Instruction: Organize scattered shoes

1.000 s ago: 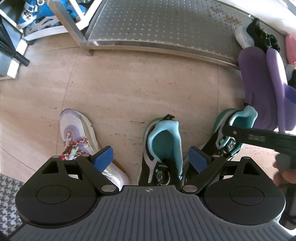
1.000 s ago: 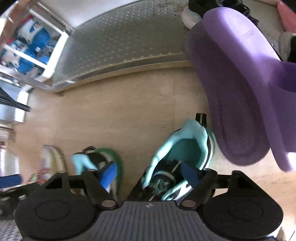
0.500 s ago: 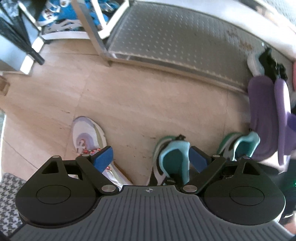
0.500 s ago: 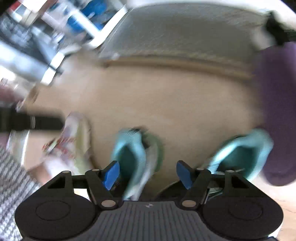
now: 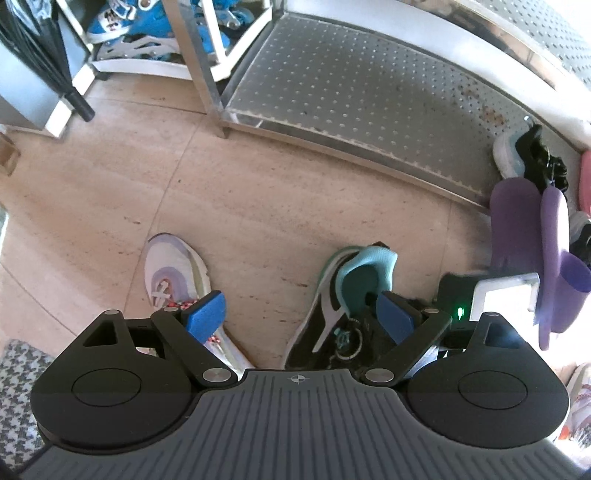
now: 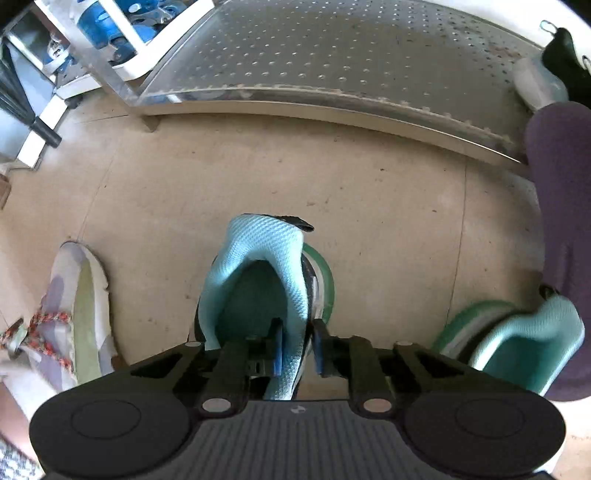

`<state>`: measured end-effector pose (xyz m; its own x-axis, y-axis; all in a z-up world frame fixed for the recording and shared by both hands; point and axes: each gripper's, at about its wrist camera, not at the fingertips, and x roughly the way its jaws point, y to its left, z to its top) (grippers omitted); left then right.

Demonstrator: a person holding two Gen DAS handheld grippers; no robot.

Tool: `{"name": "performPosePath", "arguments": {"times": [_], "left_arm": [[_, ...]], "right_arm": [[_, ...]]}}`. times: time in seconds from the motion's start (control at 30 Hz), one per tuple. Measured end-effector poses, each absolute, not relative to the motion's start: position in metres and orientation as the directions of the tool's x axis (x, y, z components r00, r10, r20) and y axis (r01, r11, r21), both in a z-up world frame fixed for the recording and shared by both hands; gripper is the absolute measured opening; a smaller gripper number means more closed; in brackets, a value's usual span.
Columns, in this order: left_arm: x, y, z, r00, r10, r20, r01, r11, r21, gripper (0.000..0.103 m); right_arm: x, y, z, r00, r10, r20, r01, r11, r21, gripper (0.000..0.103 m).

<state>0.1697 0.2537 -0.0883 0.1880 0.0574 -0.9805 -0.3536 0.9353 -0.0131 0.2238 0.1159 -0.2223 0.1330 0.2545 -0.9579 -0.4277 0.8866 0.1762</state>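
A teal and black sneaker [image 6: 258, 280] lies on the tan floor, heel toward the rack; it also shows in the left wrist view [image 5: 351, 295]. My right gripper [image 6: 297, 350] is shut on the right side of its teal collar. Its mate [image 6: 517, 343] lies to the right, against a purple slide [image 6: 561, 221]. A white and lilac sneaker [image 5: 177, 273] with red laces lies to the left. My left gripper [image 5: 299, 314] is open and empty above the floor between the white sneaker and the teal one.
A perforated metal rack shelf [image 5: 369, 96] runs across the back, with a black shoe [image 5: 532, 155] at its right end. Blue skates [image 5: 147, 22] sit in a white rack at far left. A houndstooth mat [image 5: 18, 387] lies at the lower left.
My right gripper moved left from the right teal sneaker to the left one and shut on its collar. My left gripper pulled back and stayed open.
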Motion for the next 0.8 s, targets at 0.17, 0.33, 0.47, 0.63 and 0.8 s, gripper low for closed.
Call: {"name": "performPosePath", "arguments": {"times": [0.17,0.33,0.47,0.63,0.8], "left_arm": [[0.169,0.251,-0.088,0.185,0.05,-0.981,-0.355,0.935,-0.02,0.092],[0.168,0.242,-0.087,0.19,0.034,-0.981,-0.342,0.939,-0.033,0.092],[0.169,0.234,-0.089,0.187,0.03,-0.982,-0.317,0.948,-0.031,0.092],[0.172,0.234,-0.095,0.167,0.035,-0.985,-0.315,0.949,-0.02,0.092],[0.173,0.235,-0.094,0.169,0.04,-0.985,-0.314,0.949,-0.015,0.092]], "right_arm": [[0.224,0.077,-0.179,0.205,0.316,-0.926,-0.346,0.909,0.233,0.066],[0.231,0.0,-0.171,0.219,0.262,-0.94,-0.139,0.962,0.236,0.06],[0.241,-0.023,-0.198,0.149,0.313,-0.938,0.01,0.948,0.317,0.048],[0.244,0.0,-0.224,0.095,0.221,-0.971,-0.058,0.975,0.217,0.045],[0.233,0.026,-0.228,0.092,0.206,-0.974,-0.195,0.963,0.185,0.031]]}}
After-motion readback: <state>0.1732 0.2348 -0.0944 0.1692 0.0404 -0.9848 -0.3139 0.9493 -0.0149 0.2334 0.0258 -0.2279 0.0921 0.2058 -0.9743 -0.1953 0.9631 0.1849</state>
